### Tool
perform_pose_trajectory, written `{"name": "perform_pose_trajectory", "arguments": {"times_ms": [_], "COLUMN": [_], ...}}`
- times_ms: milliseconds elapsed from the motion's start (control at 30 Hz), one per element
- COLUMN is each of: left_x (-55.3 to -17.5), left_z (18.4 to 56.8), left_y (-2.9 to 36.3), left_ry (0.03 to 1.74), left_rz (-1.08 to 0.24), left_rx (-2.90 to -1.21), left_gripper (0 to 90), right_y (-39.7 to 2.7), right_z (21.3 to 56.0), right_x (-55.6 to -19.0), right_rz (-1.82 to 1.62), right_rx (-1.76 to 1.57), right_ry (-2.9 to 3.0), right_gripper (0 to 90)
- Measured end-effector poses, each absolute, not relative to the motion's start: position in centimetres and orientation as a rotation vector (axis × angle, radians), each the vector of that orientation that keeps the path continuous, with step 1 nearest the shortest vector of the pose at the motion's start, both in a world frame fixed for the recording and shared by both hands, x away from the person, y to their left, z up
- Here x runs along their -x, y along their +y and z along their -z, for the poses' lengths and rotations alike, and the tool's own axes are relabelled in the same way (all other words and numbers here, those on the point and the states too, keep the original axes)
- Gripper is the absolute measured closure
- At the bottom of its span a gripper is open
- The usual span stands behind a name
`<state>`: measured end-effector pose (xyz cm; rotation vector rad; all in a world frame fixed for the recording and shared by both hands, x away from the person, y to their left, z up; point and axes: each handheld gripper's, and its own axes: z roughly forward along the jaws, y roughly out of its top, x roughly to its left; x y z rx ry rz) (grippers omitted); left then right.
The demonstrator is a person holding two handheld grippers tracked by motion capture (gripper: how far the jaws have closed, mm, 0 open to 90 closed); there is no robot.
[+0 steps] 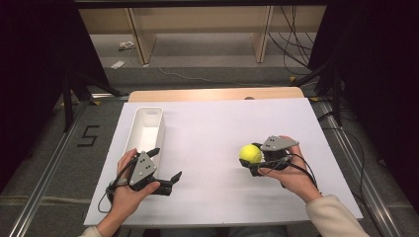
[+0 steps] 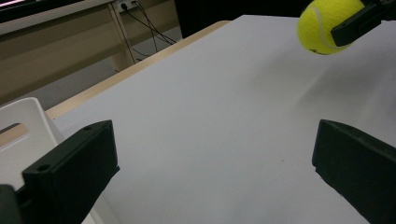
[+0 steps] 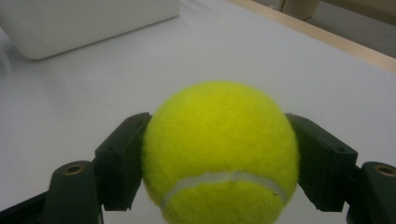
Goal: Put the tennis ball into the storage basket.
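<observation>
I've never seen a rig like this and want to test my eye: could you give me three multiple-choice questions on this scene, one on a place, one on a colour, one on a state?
1. Where is the white bin?
A. table's left side
B. table's right side
C. on the floor

2. What colour is the tennis ball?
A. red
B. yellow-green
C. blue

3. How is the left gripper?
A. shut on the ball
B. shut on the bin
C. open, holding nothing

Answers: 1 A, the high view shows it there; 2 B, bright in every view; 3 C, its jaws stand apart, while the right gripper clamps the ball.
</observation>
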<state>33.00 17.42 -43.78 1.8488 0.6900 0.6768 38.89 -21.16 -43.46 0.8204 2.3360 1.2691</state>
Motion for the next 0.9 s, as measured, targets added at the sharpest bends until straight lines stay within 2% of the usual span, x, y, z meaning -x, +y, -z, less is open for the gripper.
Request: {"name": "perform_pose_trajectory", "arguments": {"times_ms": [900], "left_x": [-33.0], "left_z": [43.8], "left_y": [17.4], "left_ry": [0.69], "left_rz": [-0.674], "left_rx": [-1.848], "left_gripper": [0.0], "right_y": [-20.0], "right_z": [42.8], "right_x": [-39.6], "right_rz": [-1.313], "right_rx": [-0.82], "right_ry": [2.318], "right_gripper": [27.0]}}
